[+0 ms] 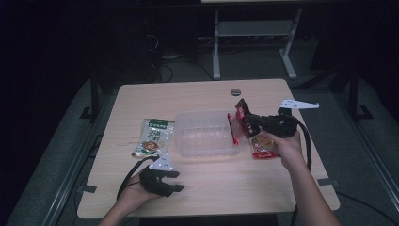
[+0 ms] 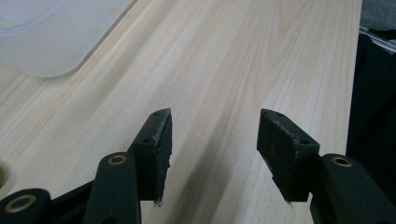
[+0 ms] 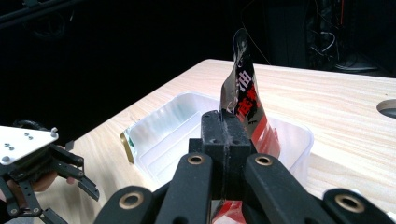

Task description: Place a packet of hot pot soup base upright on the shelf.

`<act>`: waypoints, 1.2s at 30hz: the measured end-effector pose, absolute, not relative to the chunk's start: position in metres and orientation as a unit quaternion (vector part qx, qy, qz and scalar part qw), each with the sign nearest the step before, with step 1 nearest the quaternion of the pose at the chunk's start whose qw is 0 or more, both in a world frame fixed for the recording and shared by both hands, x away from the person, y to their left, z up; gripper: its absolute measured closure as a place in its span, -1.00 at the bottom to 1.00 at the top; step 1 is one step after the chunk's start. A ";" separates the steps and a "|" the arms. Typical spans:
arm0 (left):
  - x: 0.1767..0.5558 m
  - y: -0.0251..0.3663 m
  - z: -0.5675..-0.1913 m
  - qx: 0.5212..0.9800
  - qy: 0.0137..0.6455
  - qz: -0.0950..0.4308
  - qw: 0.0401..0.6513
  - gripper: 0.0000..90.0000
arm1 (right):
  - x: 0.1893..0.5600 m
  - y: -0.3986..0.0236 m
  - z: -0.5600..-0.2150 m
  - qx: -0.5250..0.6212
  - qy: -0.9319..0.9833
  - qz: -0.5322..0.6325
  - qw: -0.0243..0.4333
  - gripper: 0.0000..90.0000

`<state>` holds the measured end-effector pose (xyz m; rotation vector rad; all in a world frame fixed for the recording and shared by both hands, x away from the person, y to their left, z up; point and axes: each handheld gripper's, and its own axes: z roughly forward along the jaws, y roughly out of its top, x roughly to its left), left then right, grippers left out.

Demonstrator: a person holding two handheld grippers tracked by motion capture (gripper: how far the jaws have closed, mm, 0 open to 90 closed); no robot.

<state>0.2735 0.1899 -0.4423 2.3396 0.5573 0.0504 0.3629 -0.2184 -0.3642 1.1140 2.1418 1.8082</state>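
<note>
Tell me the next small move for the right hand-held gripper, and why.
Probably carry it a little leftward over the clear tub and open: the right hand-held gripper is shut on the red packet, lifted at the tub's right edge, and the tub looks empty.

A red-and-black snack packet (image 1: 242,121) stands on edge, pinched in the right tool (image 1: 249,123) above the right end of a clear plastic tub (image 1: 207,134). A second red packet (image 1: 263,146) lies flat just right of the tub, and a green packet (image 1: 154,136) lies flat just left of it.
</note>
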 end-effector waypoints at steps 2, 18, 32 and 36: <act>0.273 0.190 -0.442 0.907 0.216 0.020 0.360 0.00 | 0.363 -0.217 -0.365 0.370 0.712 0.594 0.063 1.00; 0.273 0.188 -0.443 0.907 0.215 0.018 0.360 0.00 | 0.367 -0.208 -0.372 0.373 0.728 0.571 0.070 1.00; 0.272 0.186 -0.444 0.910 0.211 0.014 0.355 0.00 | 0.371 -0.206 -0.379 0.380 0.737 0.553 0.076 0.98; 0.272 0.186 -0.444 0.911 0.211 0.013 0.355 0.00 | 0.372 -0.203 -0.381 0.383 0.745 0.541 0.079 0.97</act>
